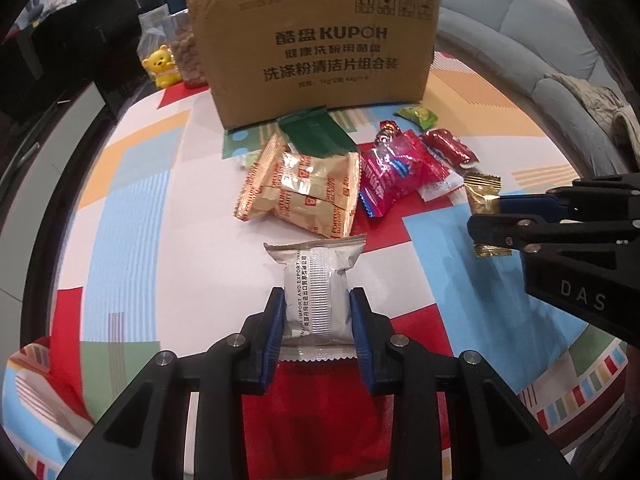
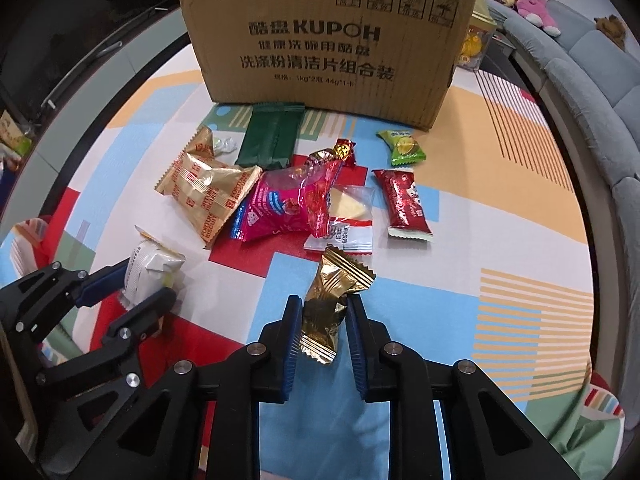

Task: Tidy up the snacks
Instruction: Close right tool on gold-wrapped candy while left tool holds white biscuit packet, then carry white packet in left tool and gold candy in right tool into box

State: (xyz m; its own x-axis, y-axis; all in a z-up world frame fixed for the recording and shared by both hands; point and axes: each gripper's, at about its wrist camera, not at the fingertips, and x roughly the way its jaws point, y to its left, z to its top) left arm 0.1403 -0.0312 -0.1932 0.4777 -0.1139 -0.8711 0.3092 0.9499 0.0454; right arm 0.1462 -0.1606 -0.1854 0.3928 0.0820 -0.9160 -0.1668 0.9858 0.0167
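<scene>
While loose snacks lie before a cardboard box (image 2: pixel 328 40), the left gripper (image 1: pixel 317 312) clamps a silver packet (image 1: pixel 316 288); the right gripper (image 2: pixel 322 320) pinches a gold packet (image 2: pixel 332 292).

A tabletop (image 2: pixel 500 208) under a bright patchwork cloth carries a cardboard box (image 2: pixel 328 48) at the back. Before it lie a green packet (image 2: pixel 270 136), gold biscuit packs (image 2: pixel 208 196), a pink bag (image 2: pixel 284 204), a red bar (image 2: pixel 404 204) and a lime sweet (image 2: pixel 404 148).
</scene>
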